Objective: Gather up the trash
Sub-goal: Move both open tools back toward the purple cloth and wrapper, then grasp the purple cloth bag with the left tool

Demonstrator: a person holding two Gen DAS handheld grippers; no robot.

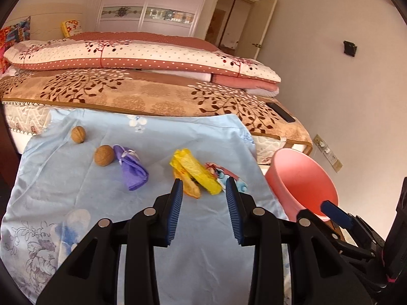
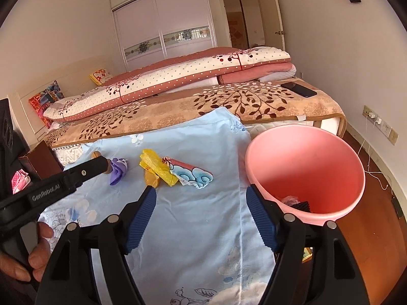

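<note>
Trash lies on a light blue floral cloth: a yellow wrapper over an orange one, a red, blue and white wrapper, and a purple wrapper. Two walnuts sit to the left. My left gripper is open and empty, its tips just short of the yellow wrapper. My right gripper is open wide with nothing in it, beside the pink bin, which holds a little trash.
A bed with a brown leaf blanket and folded quilts stands behind the cloth, with a black phone on its corner. The left gripper's body and a hand cross the right wrist view. A cable trails over the wooden floor.
</note>
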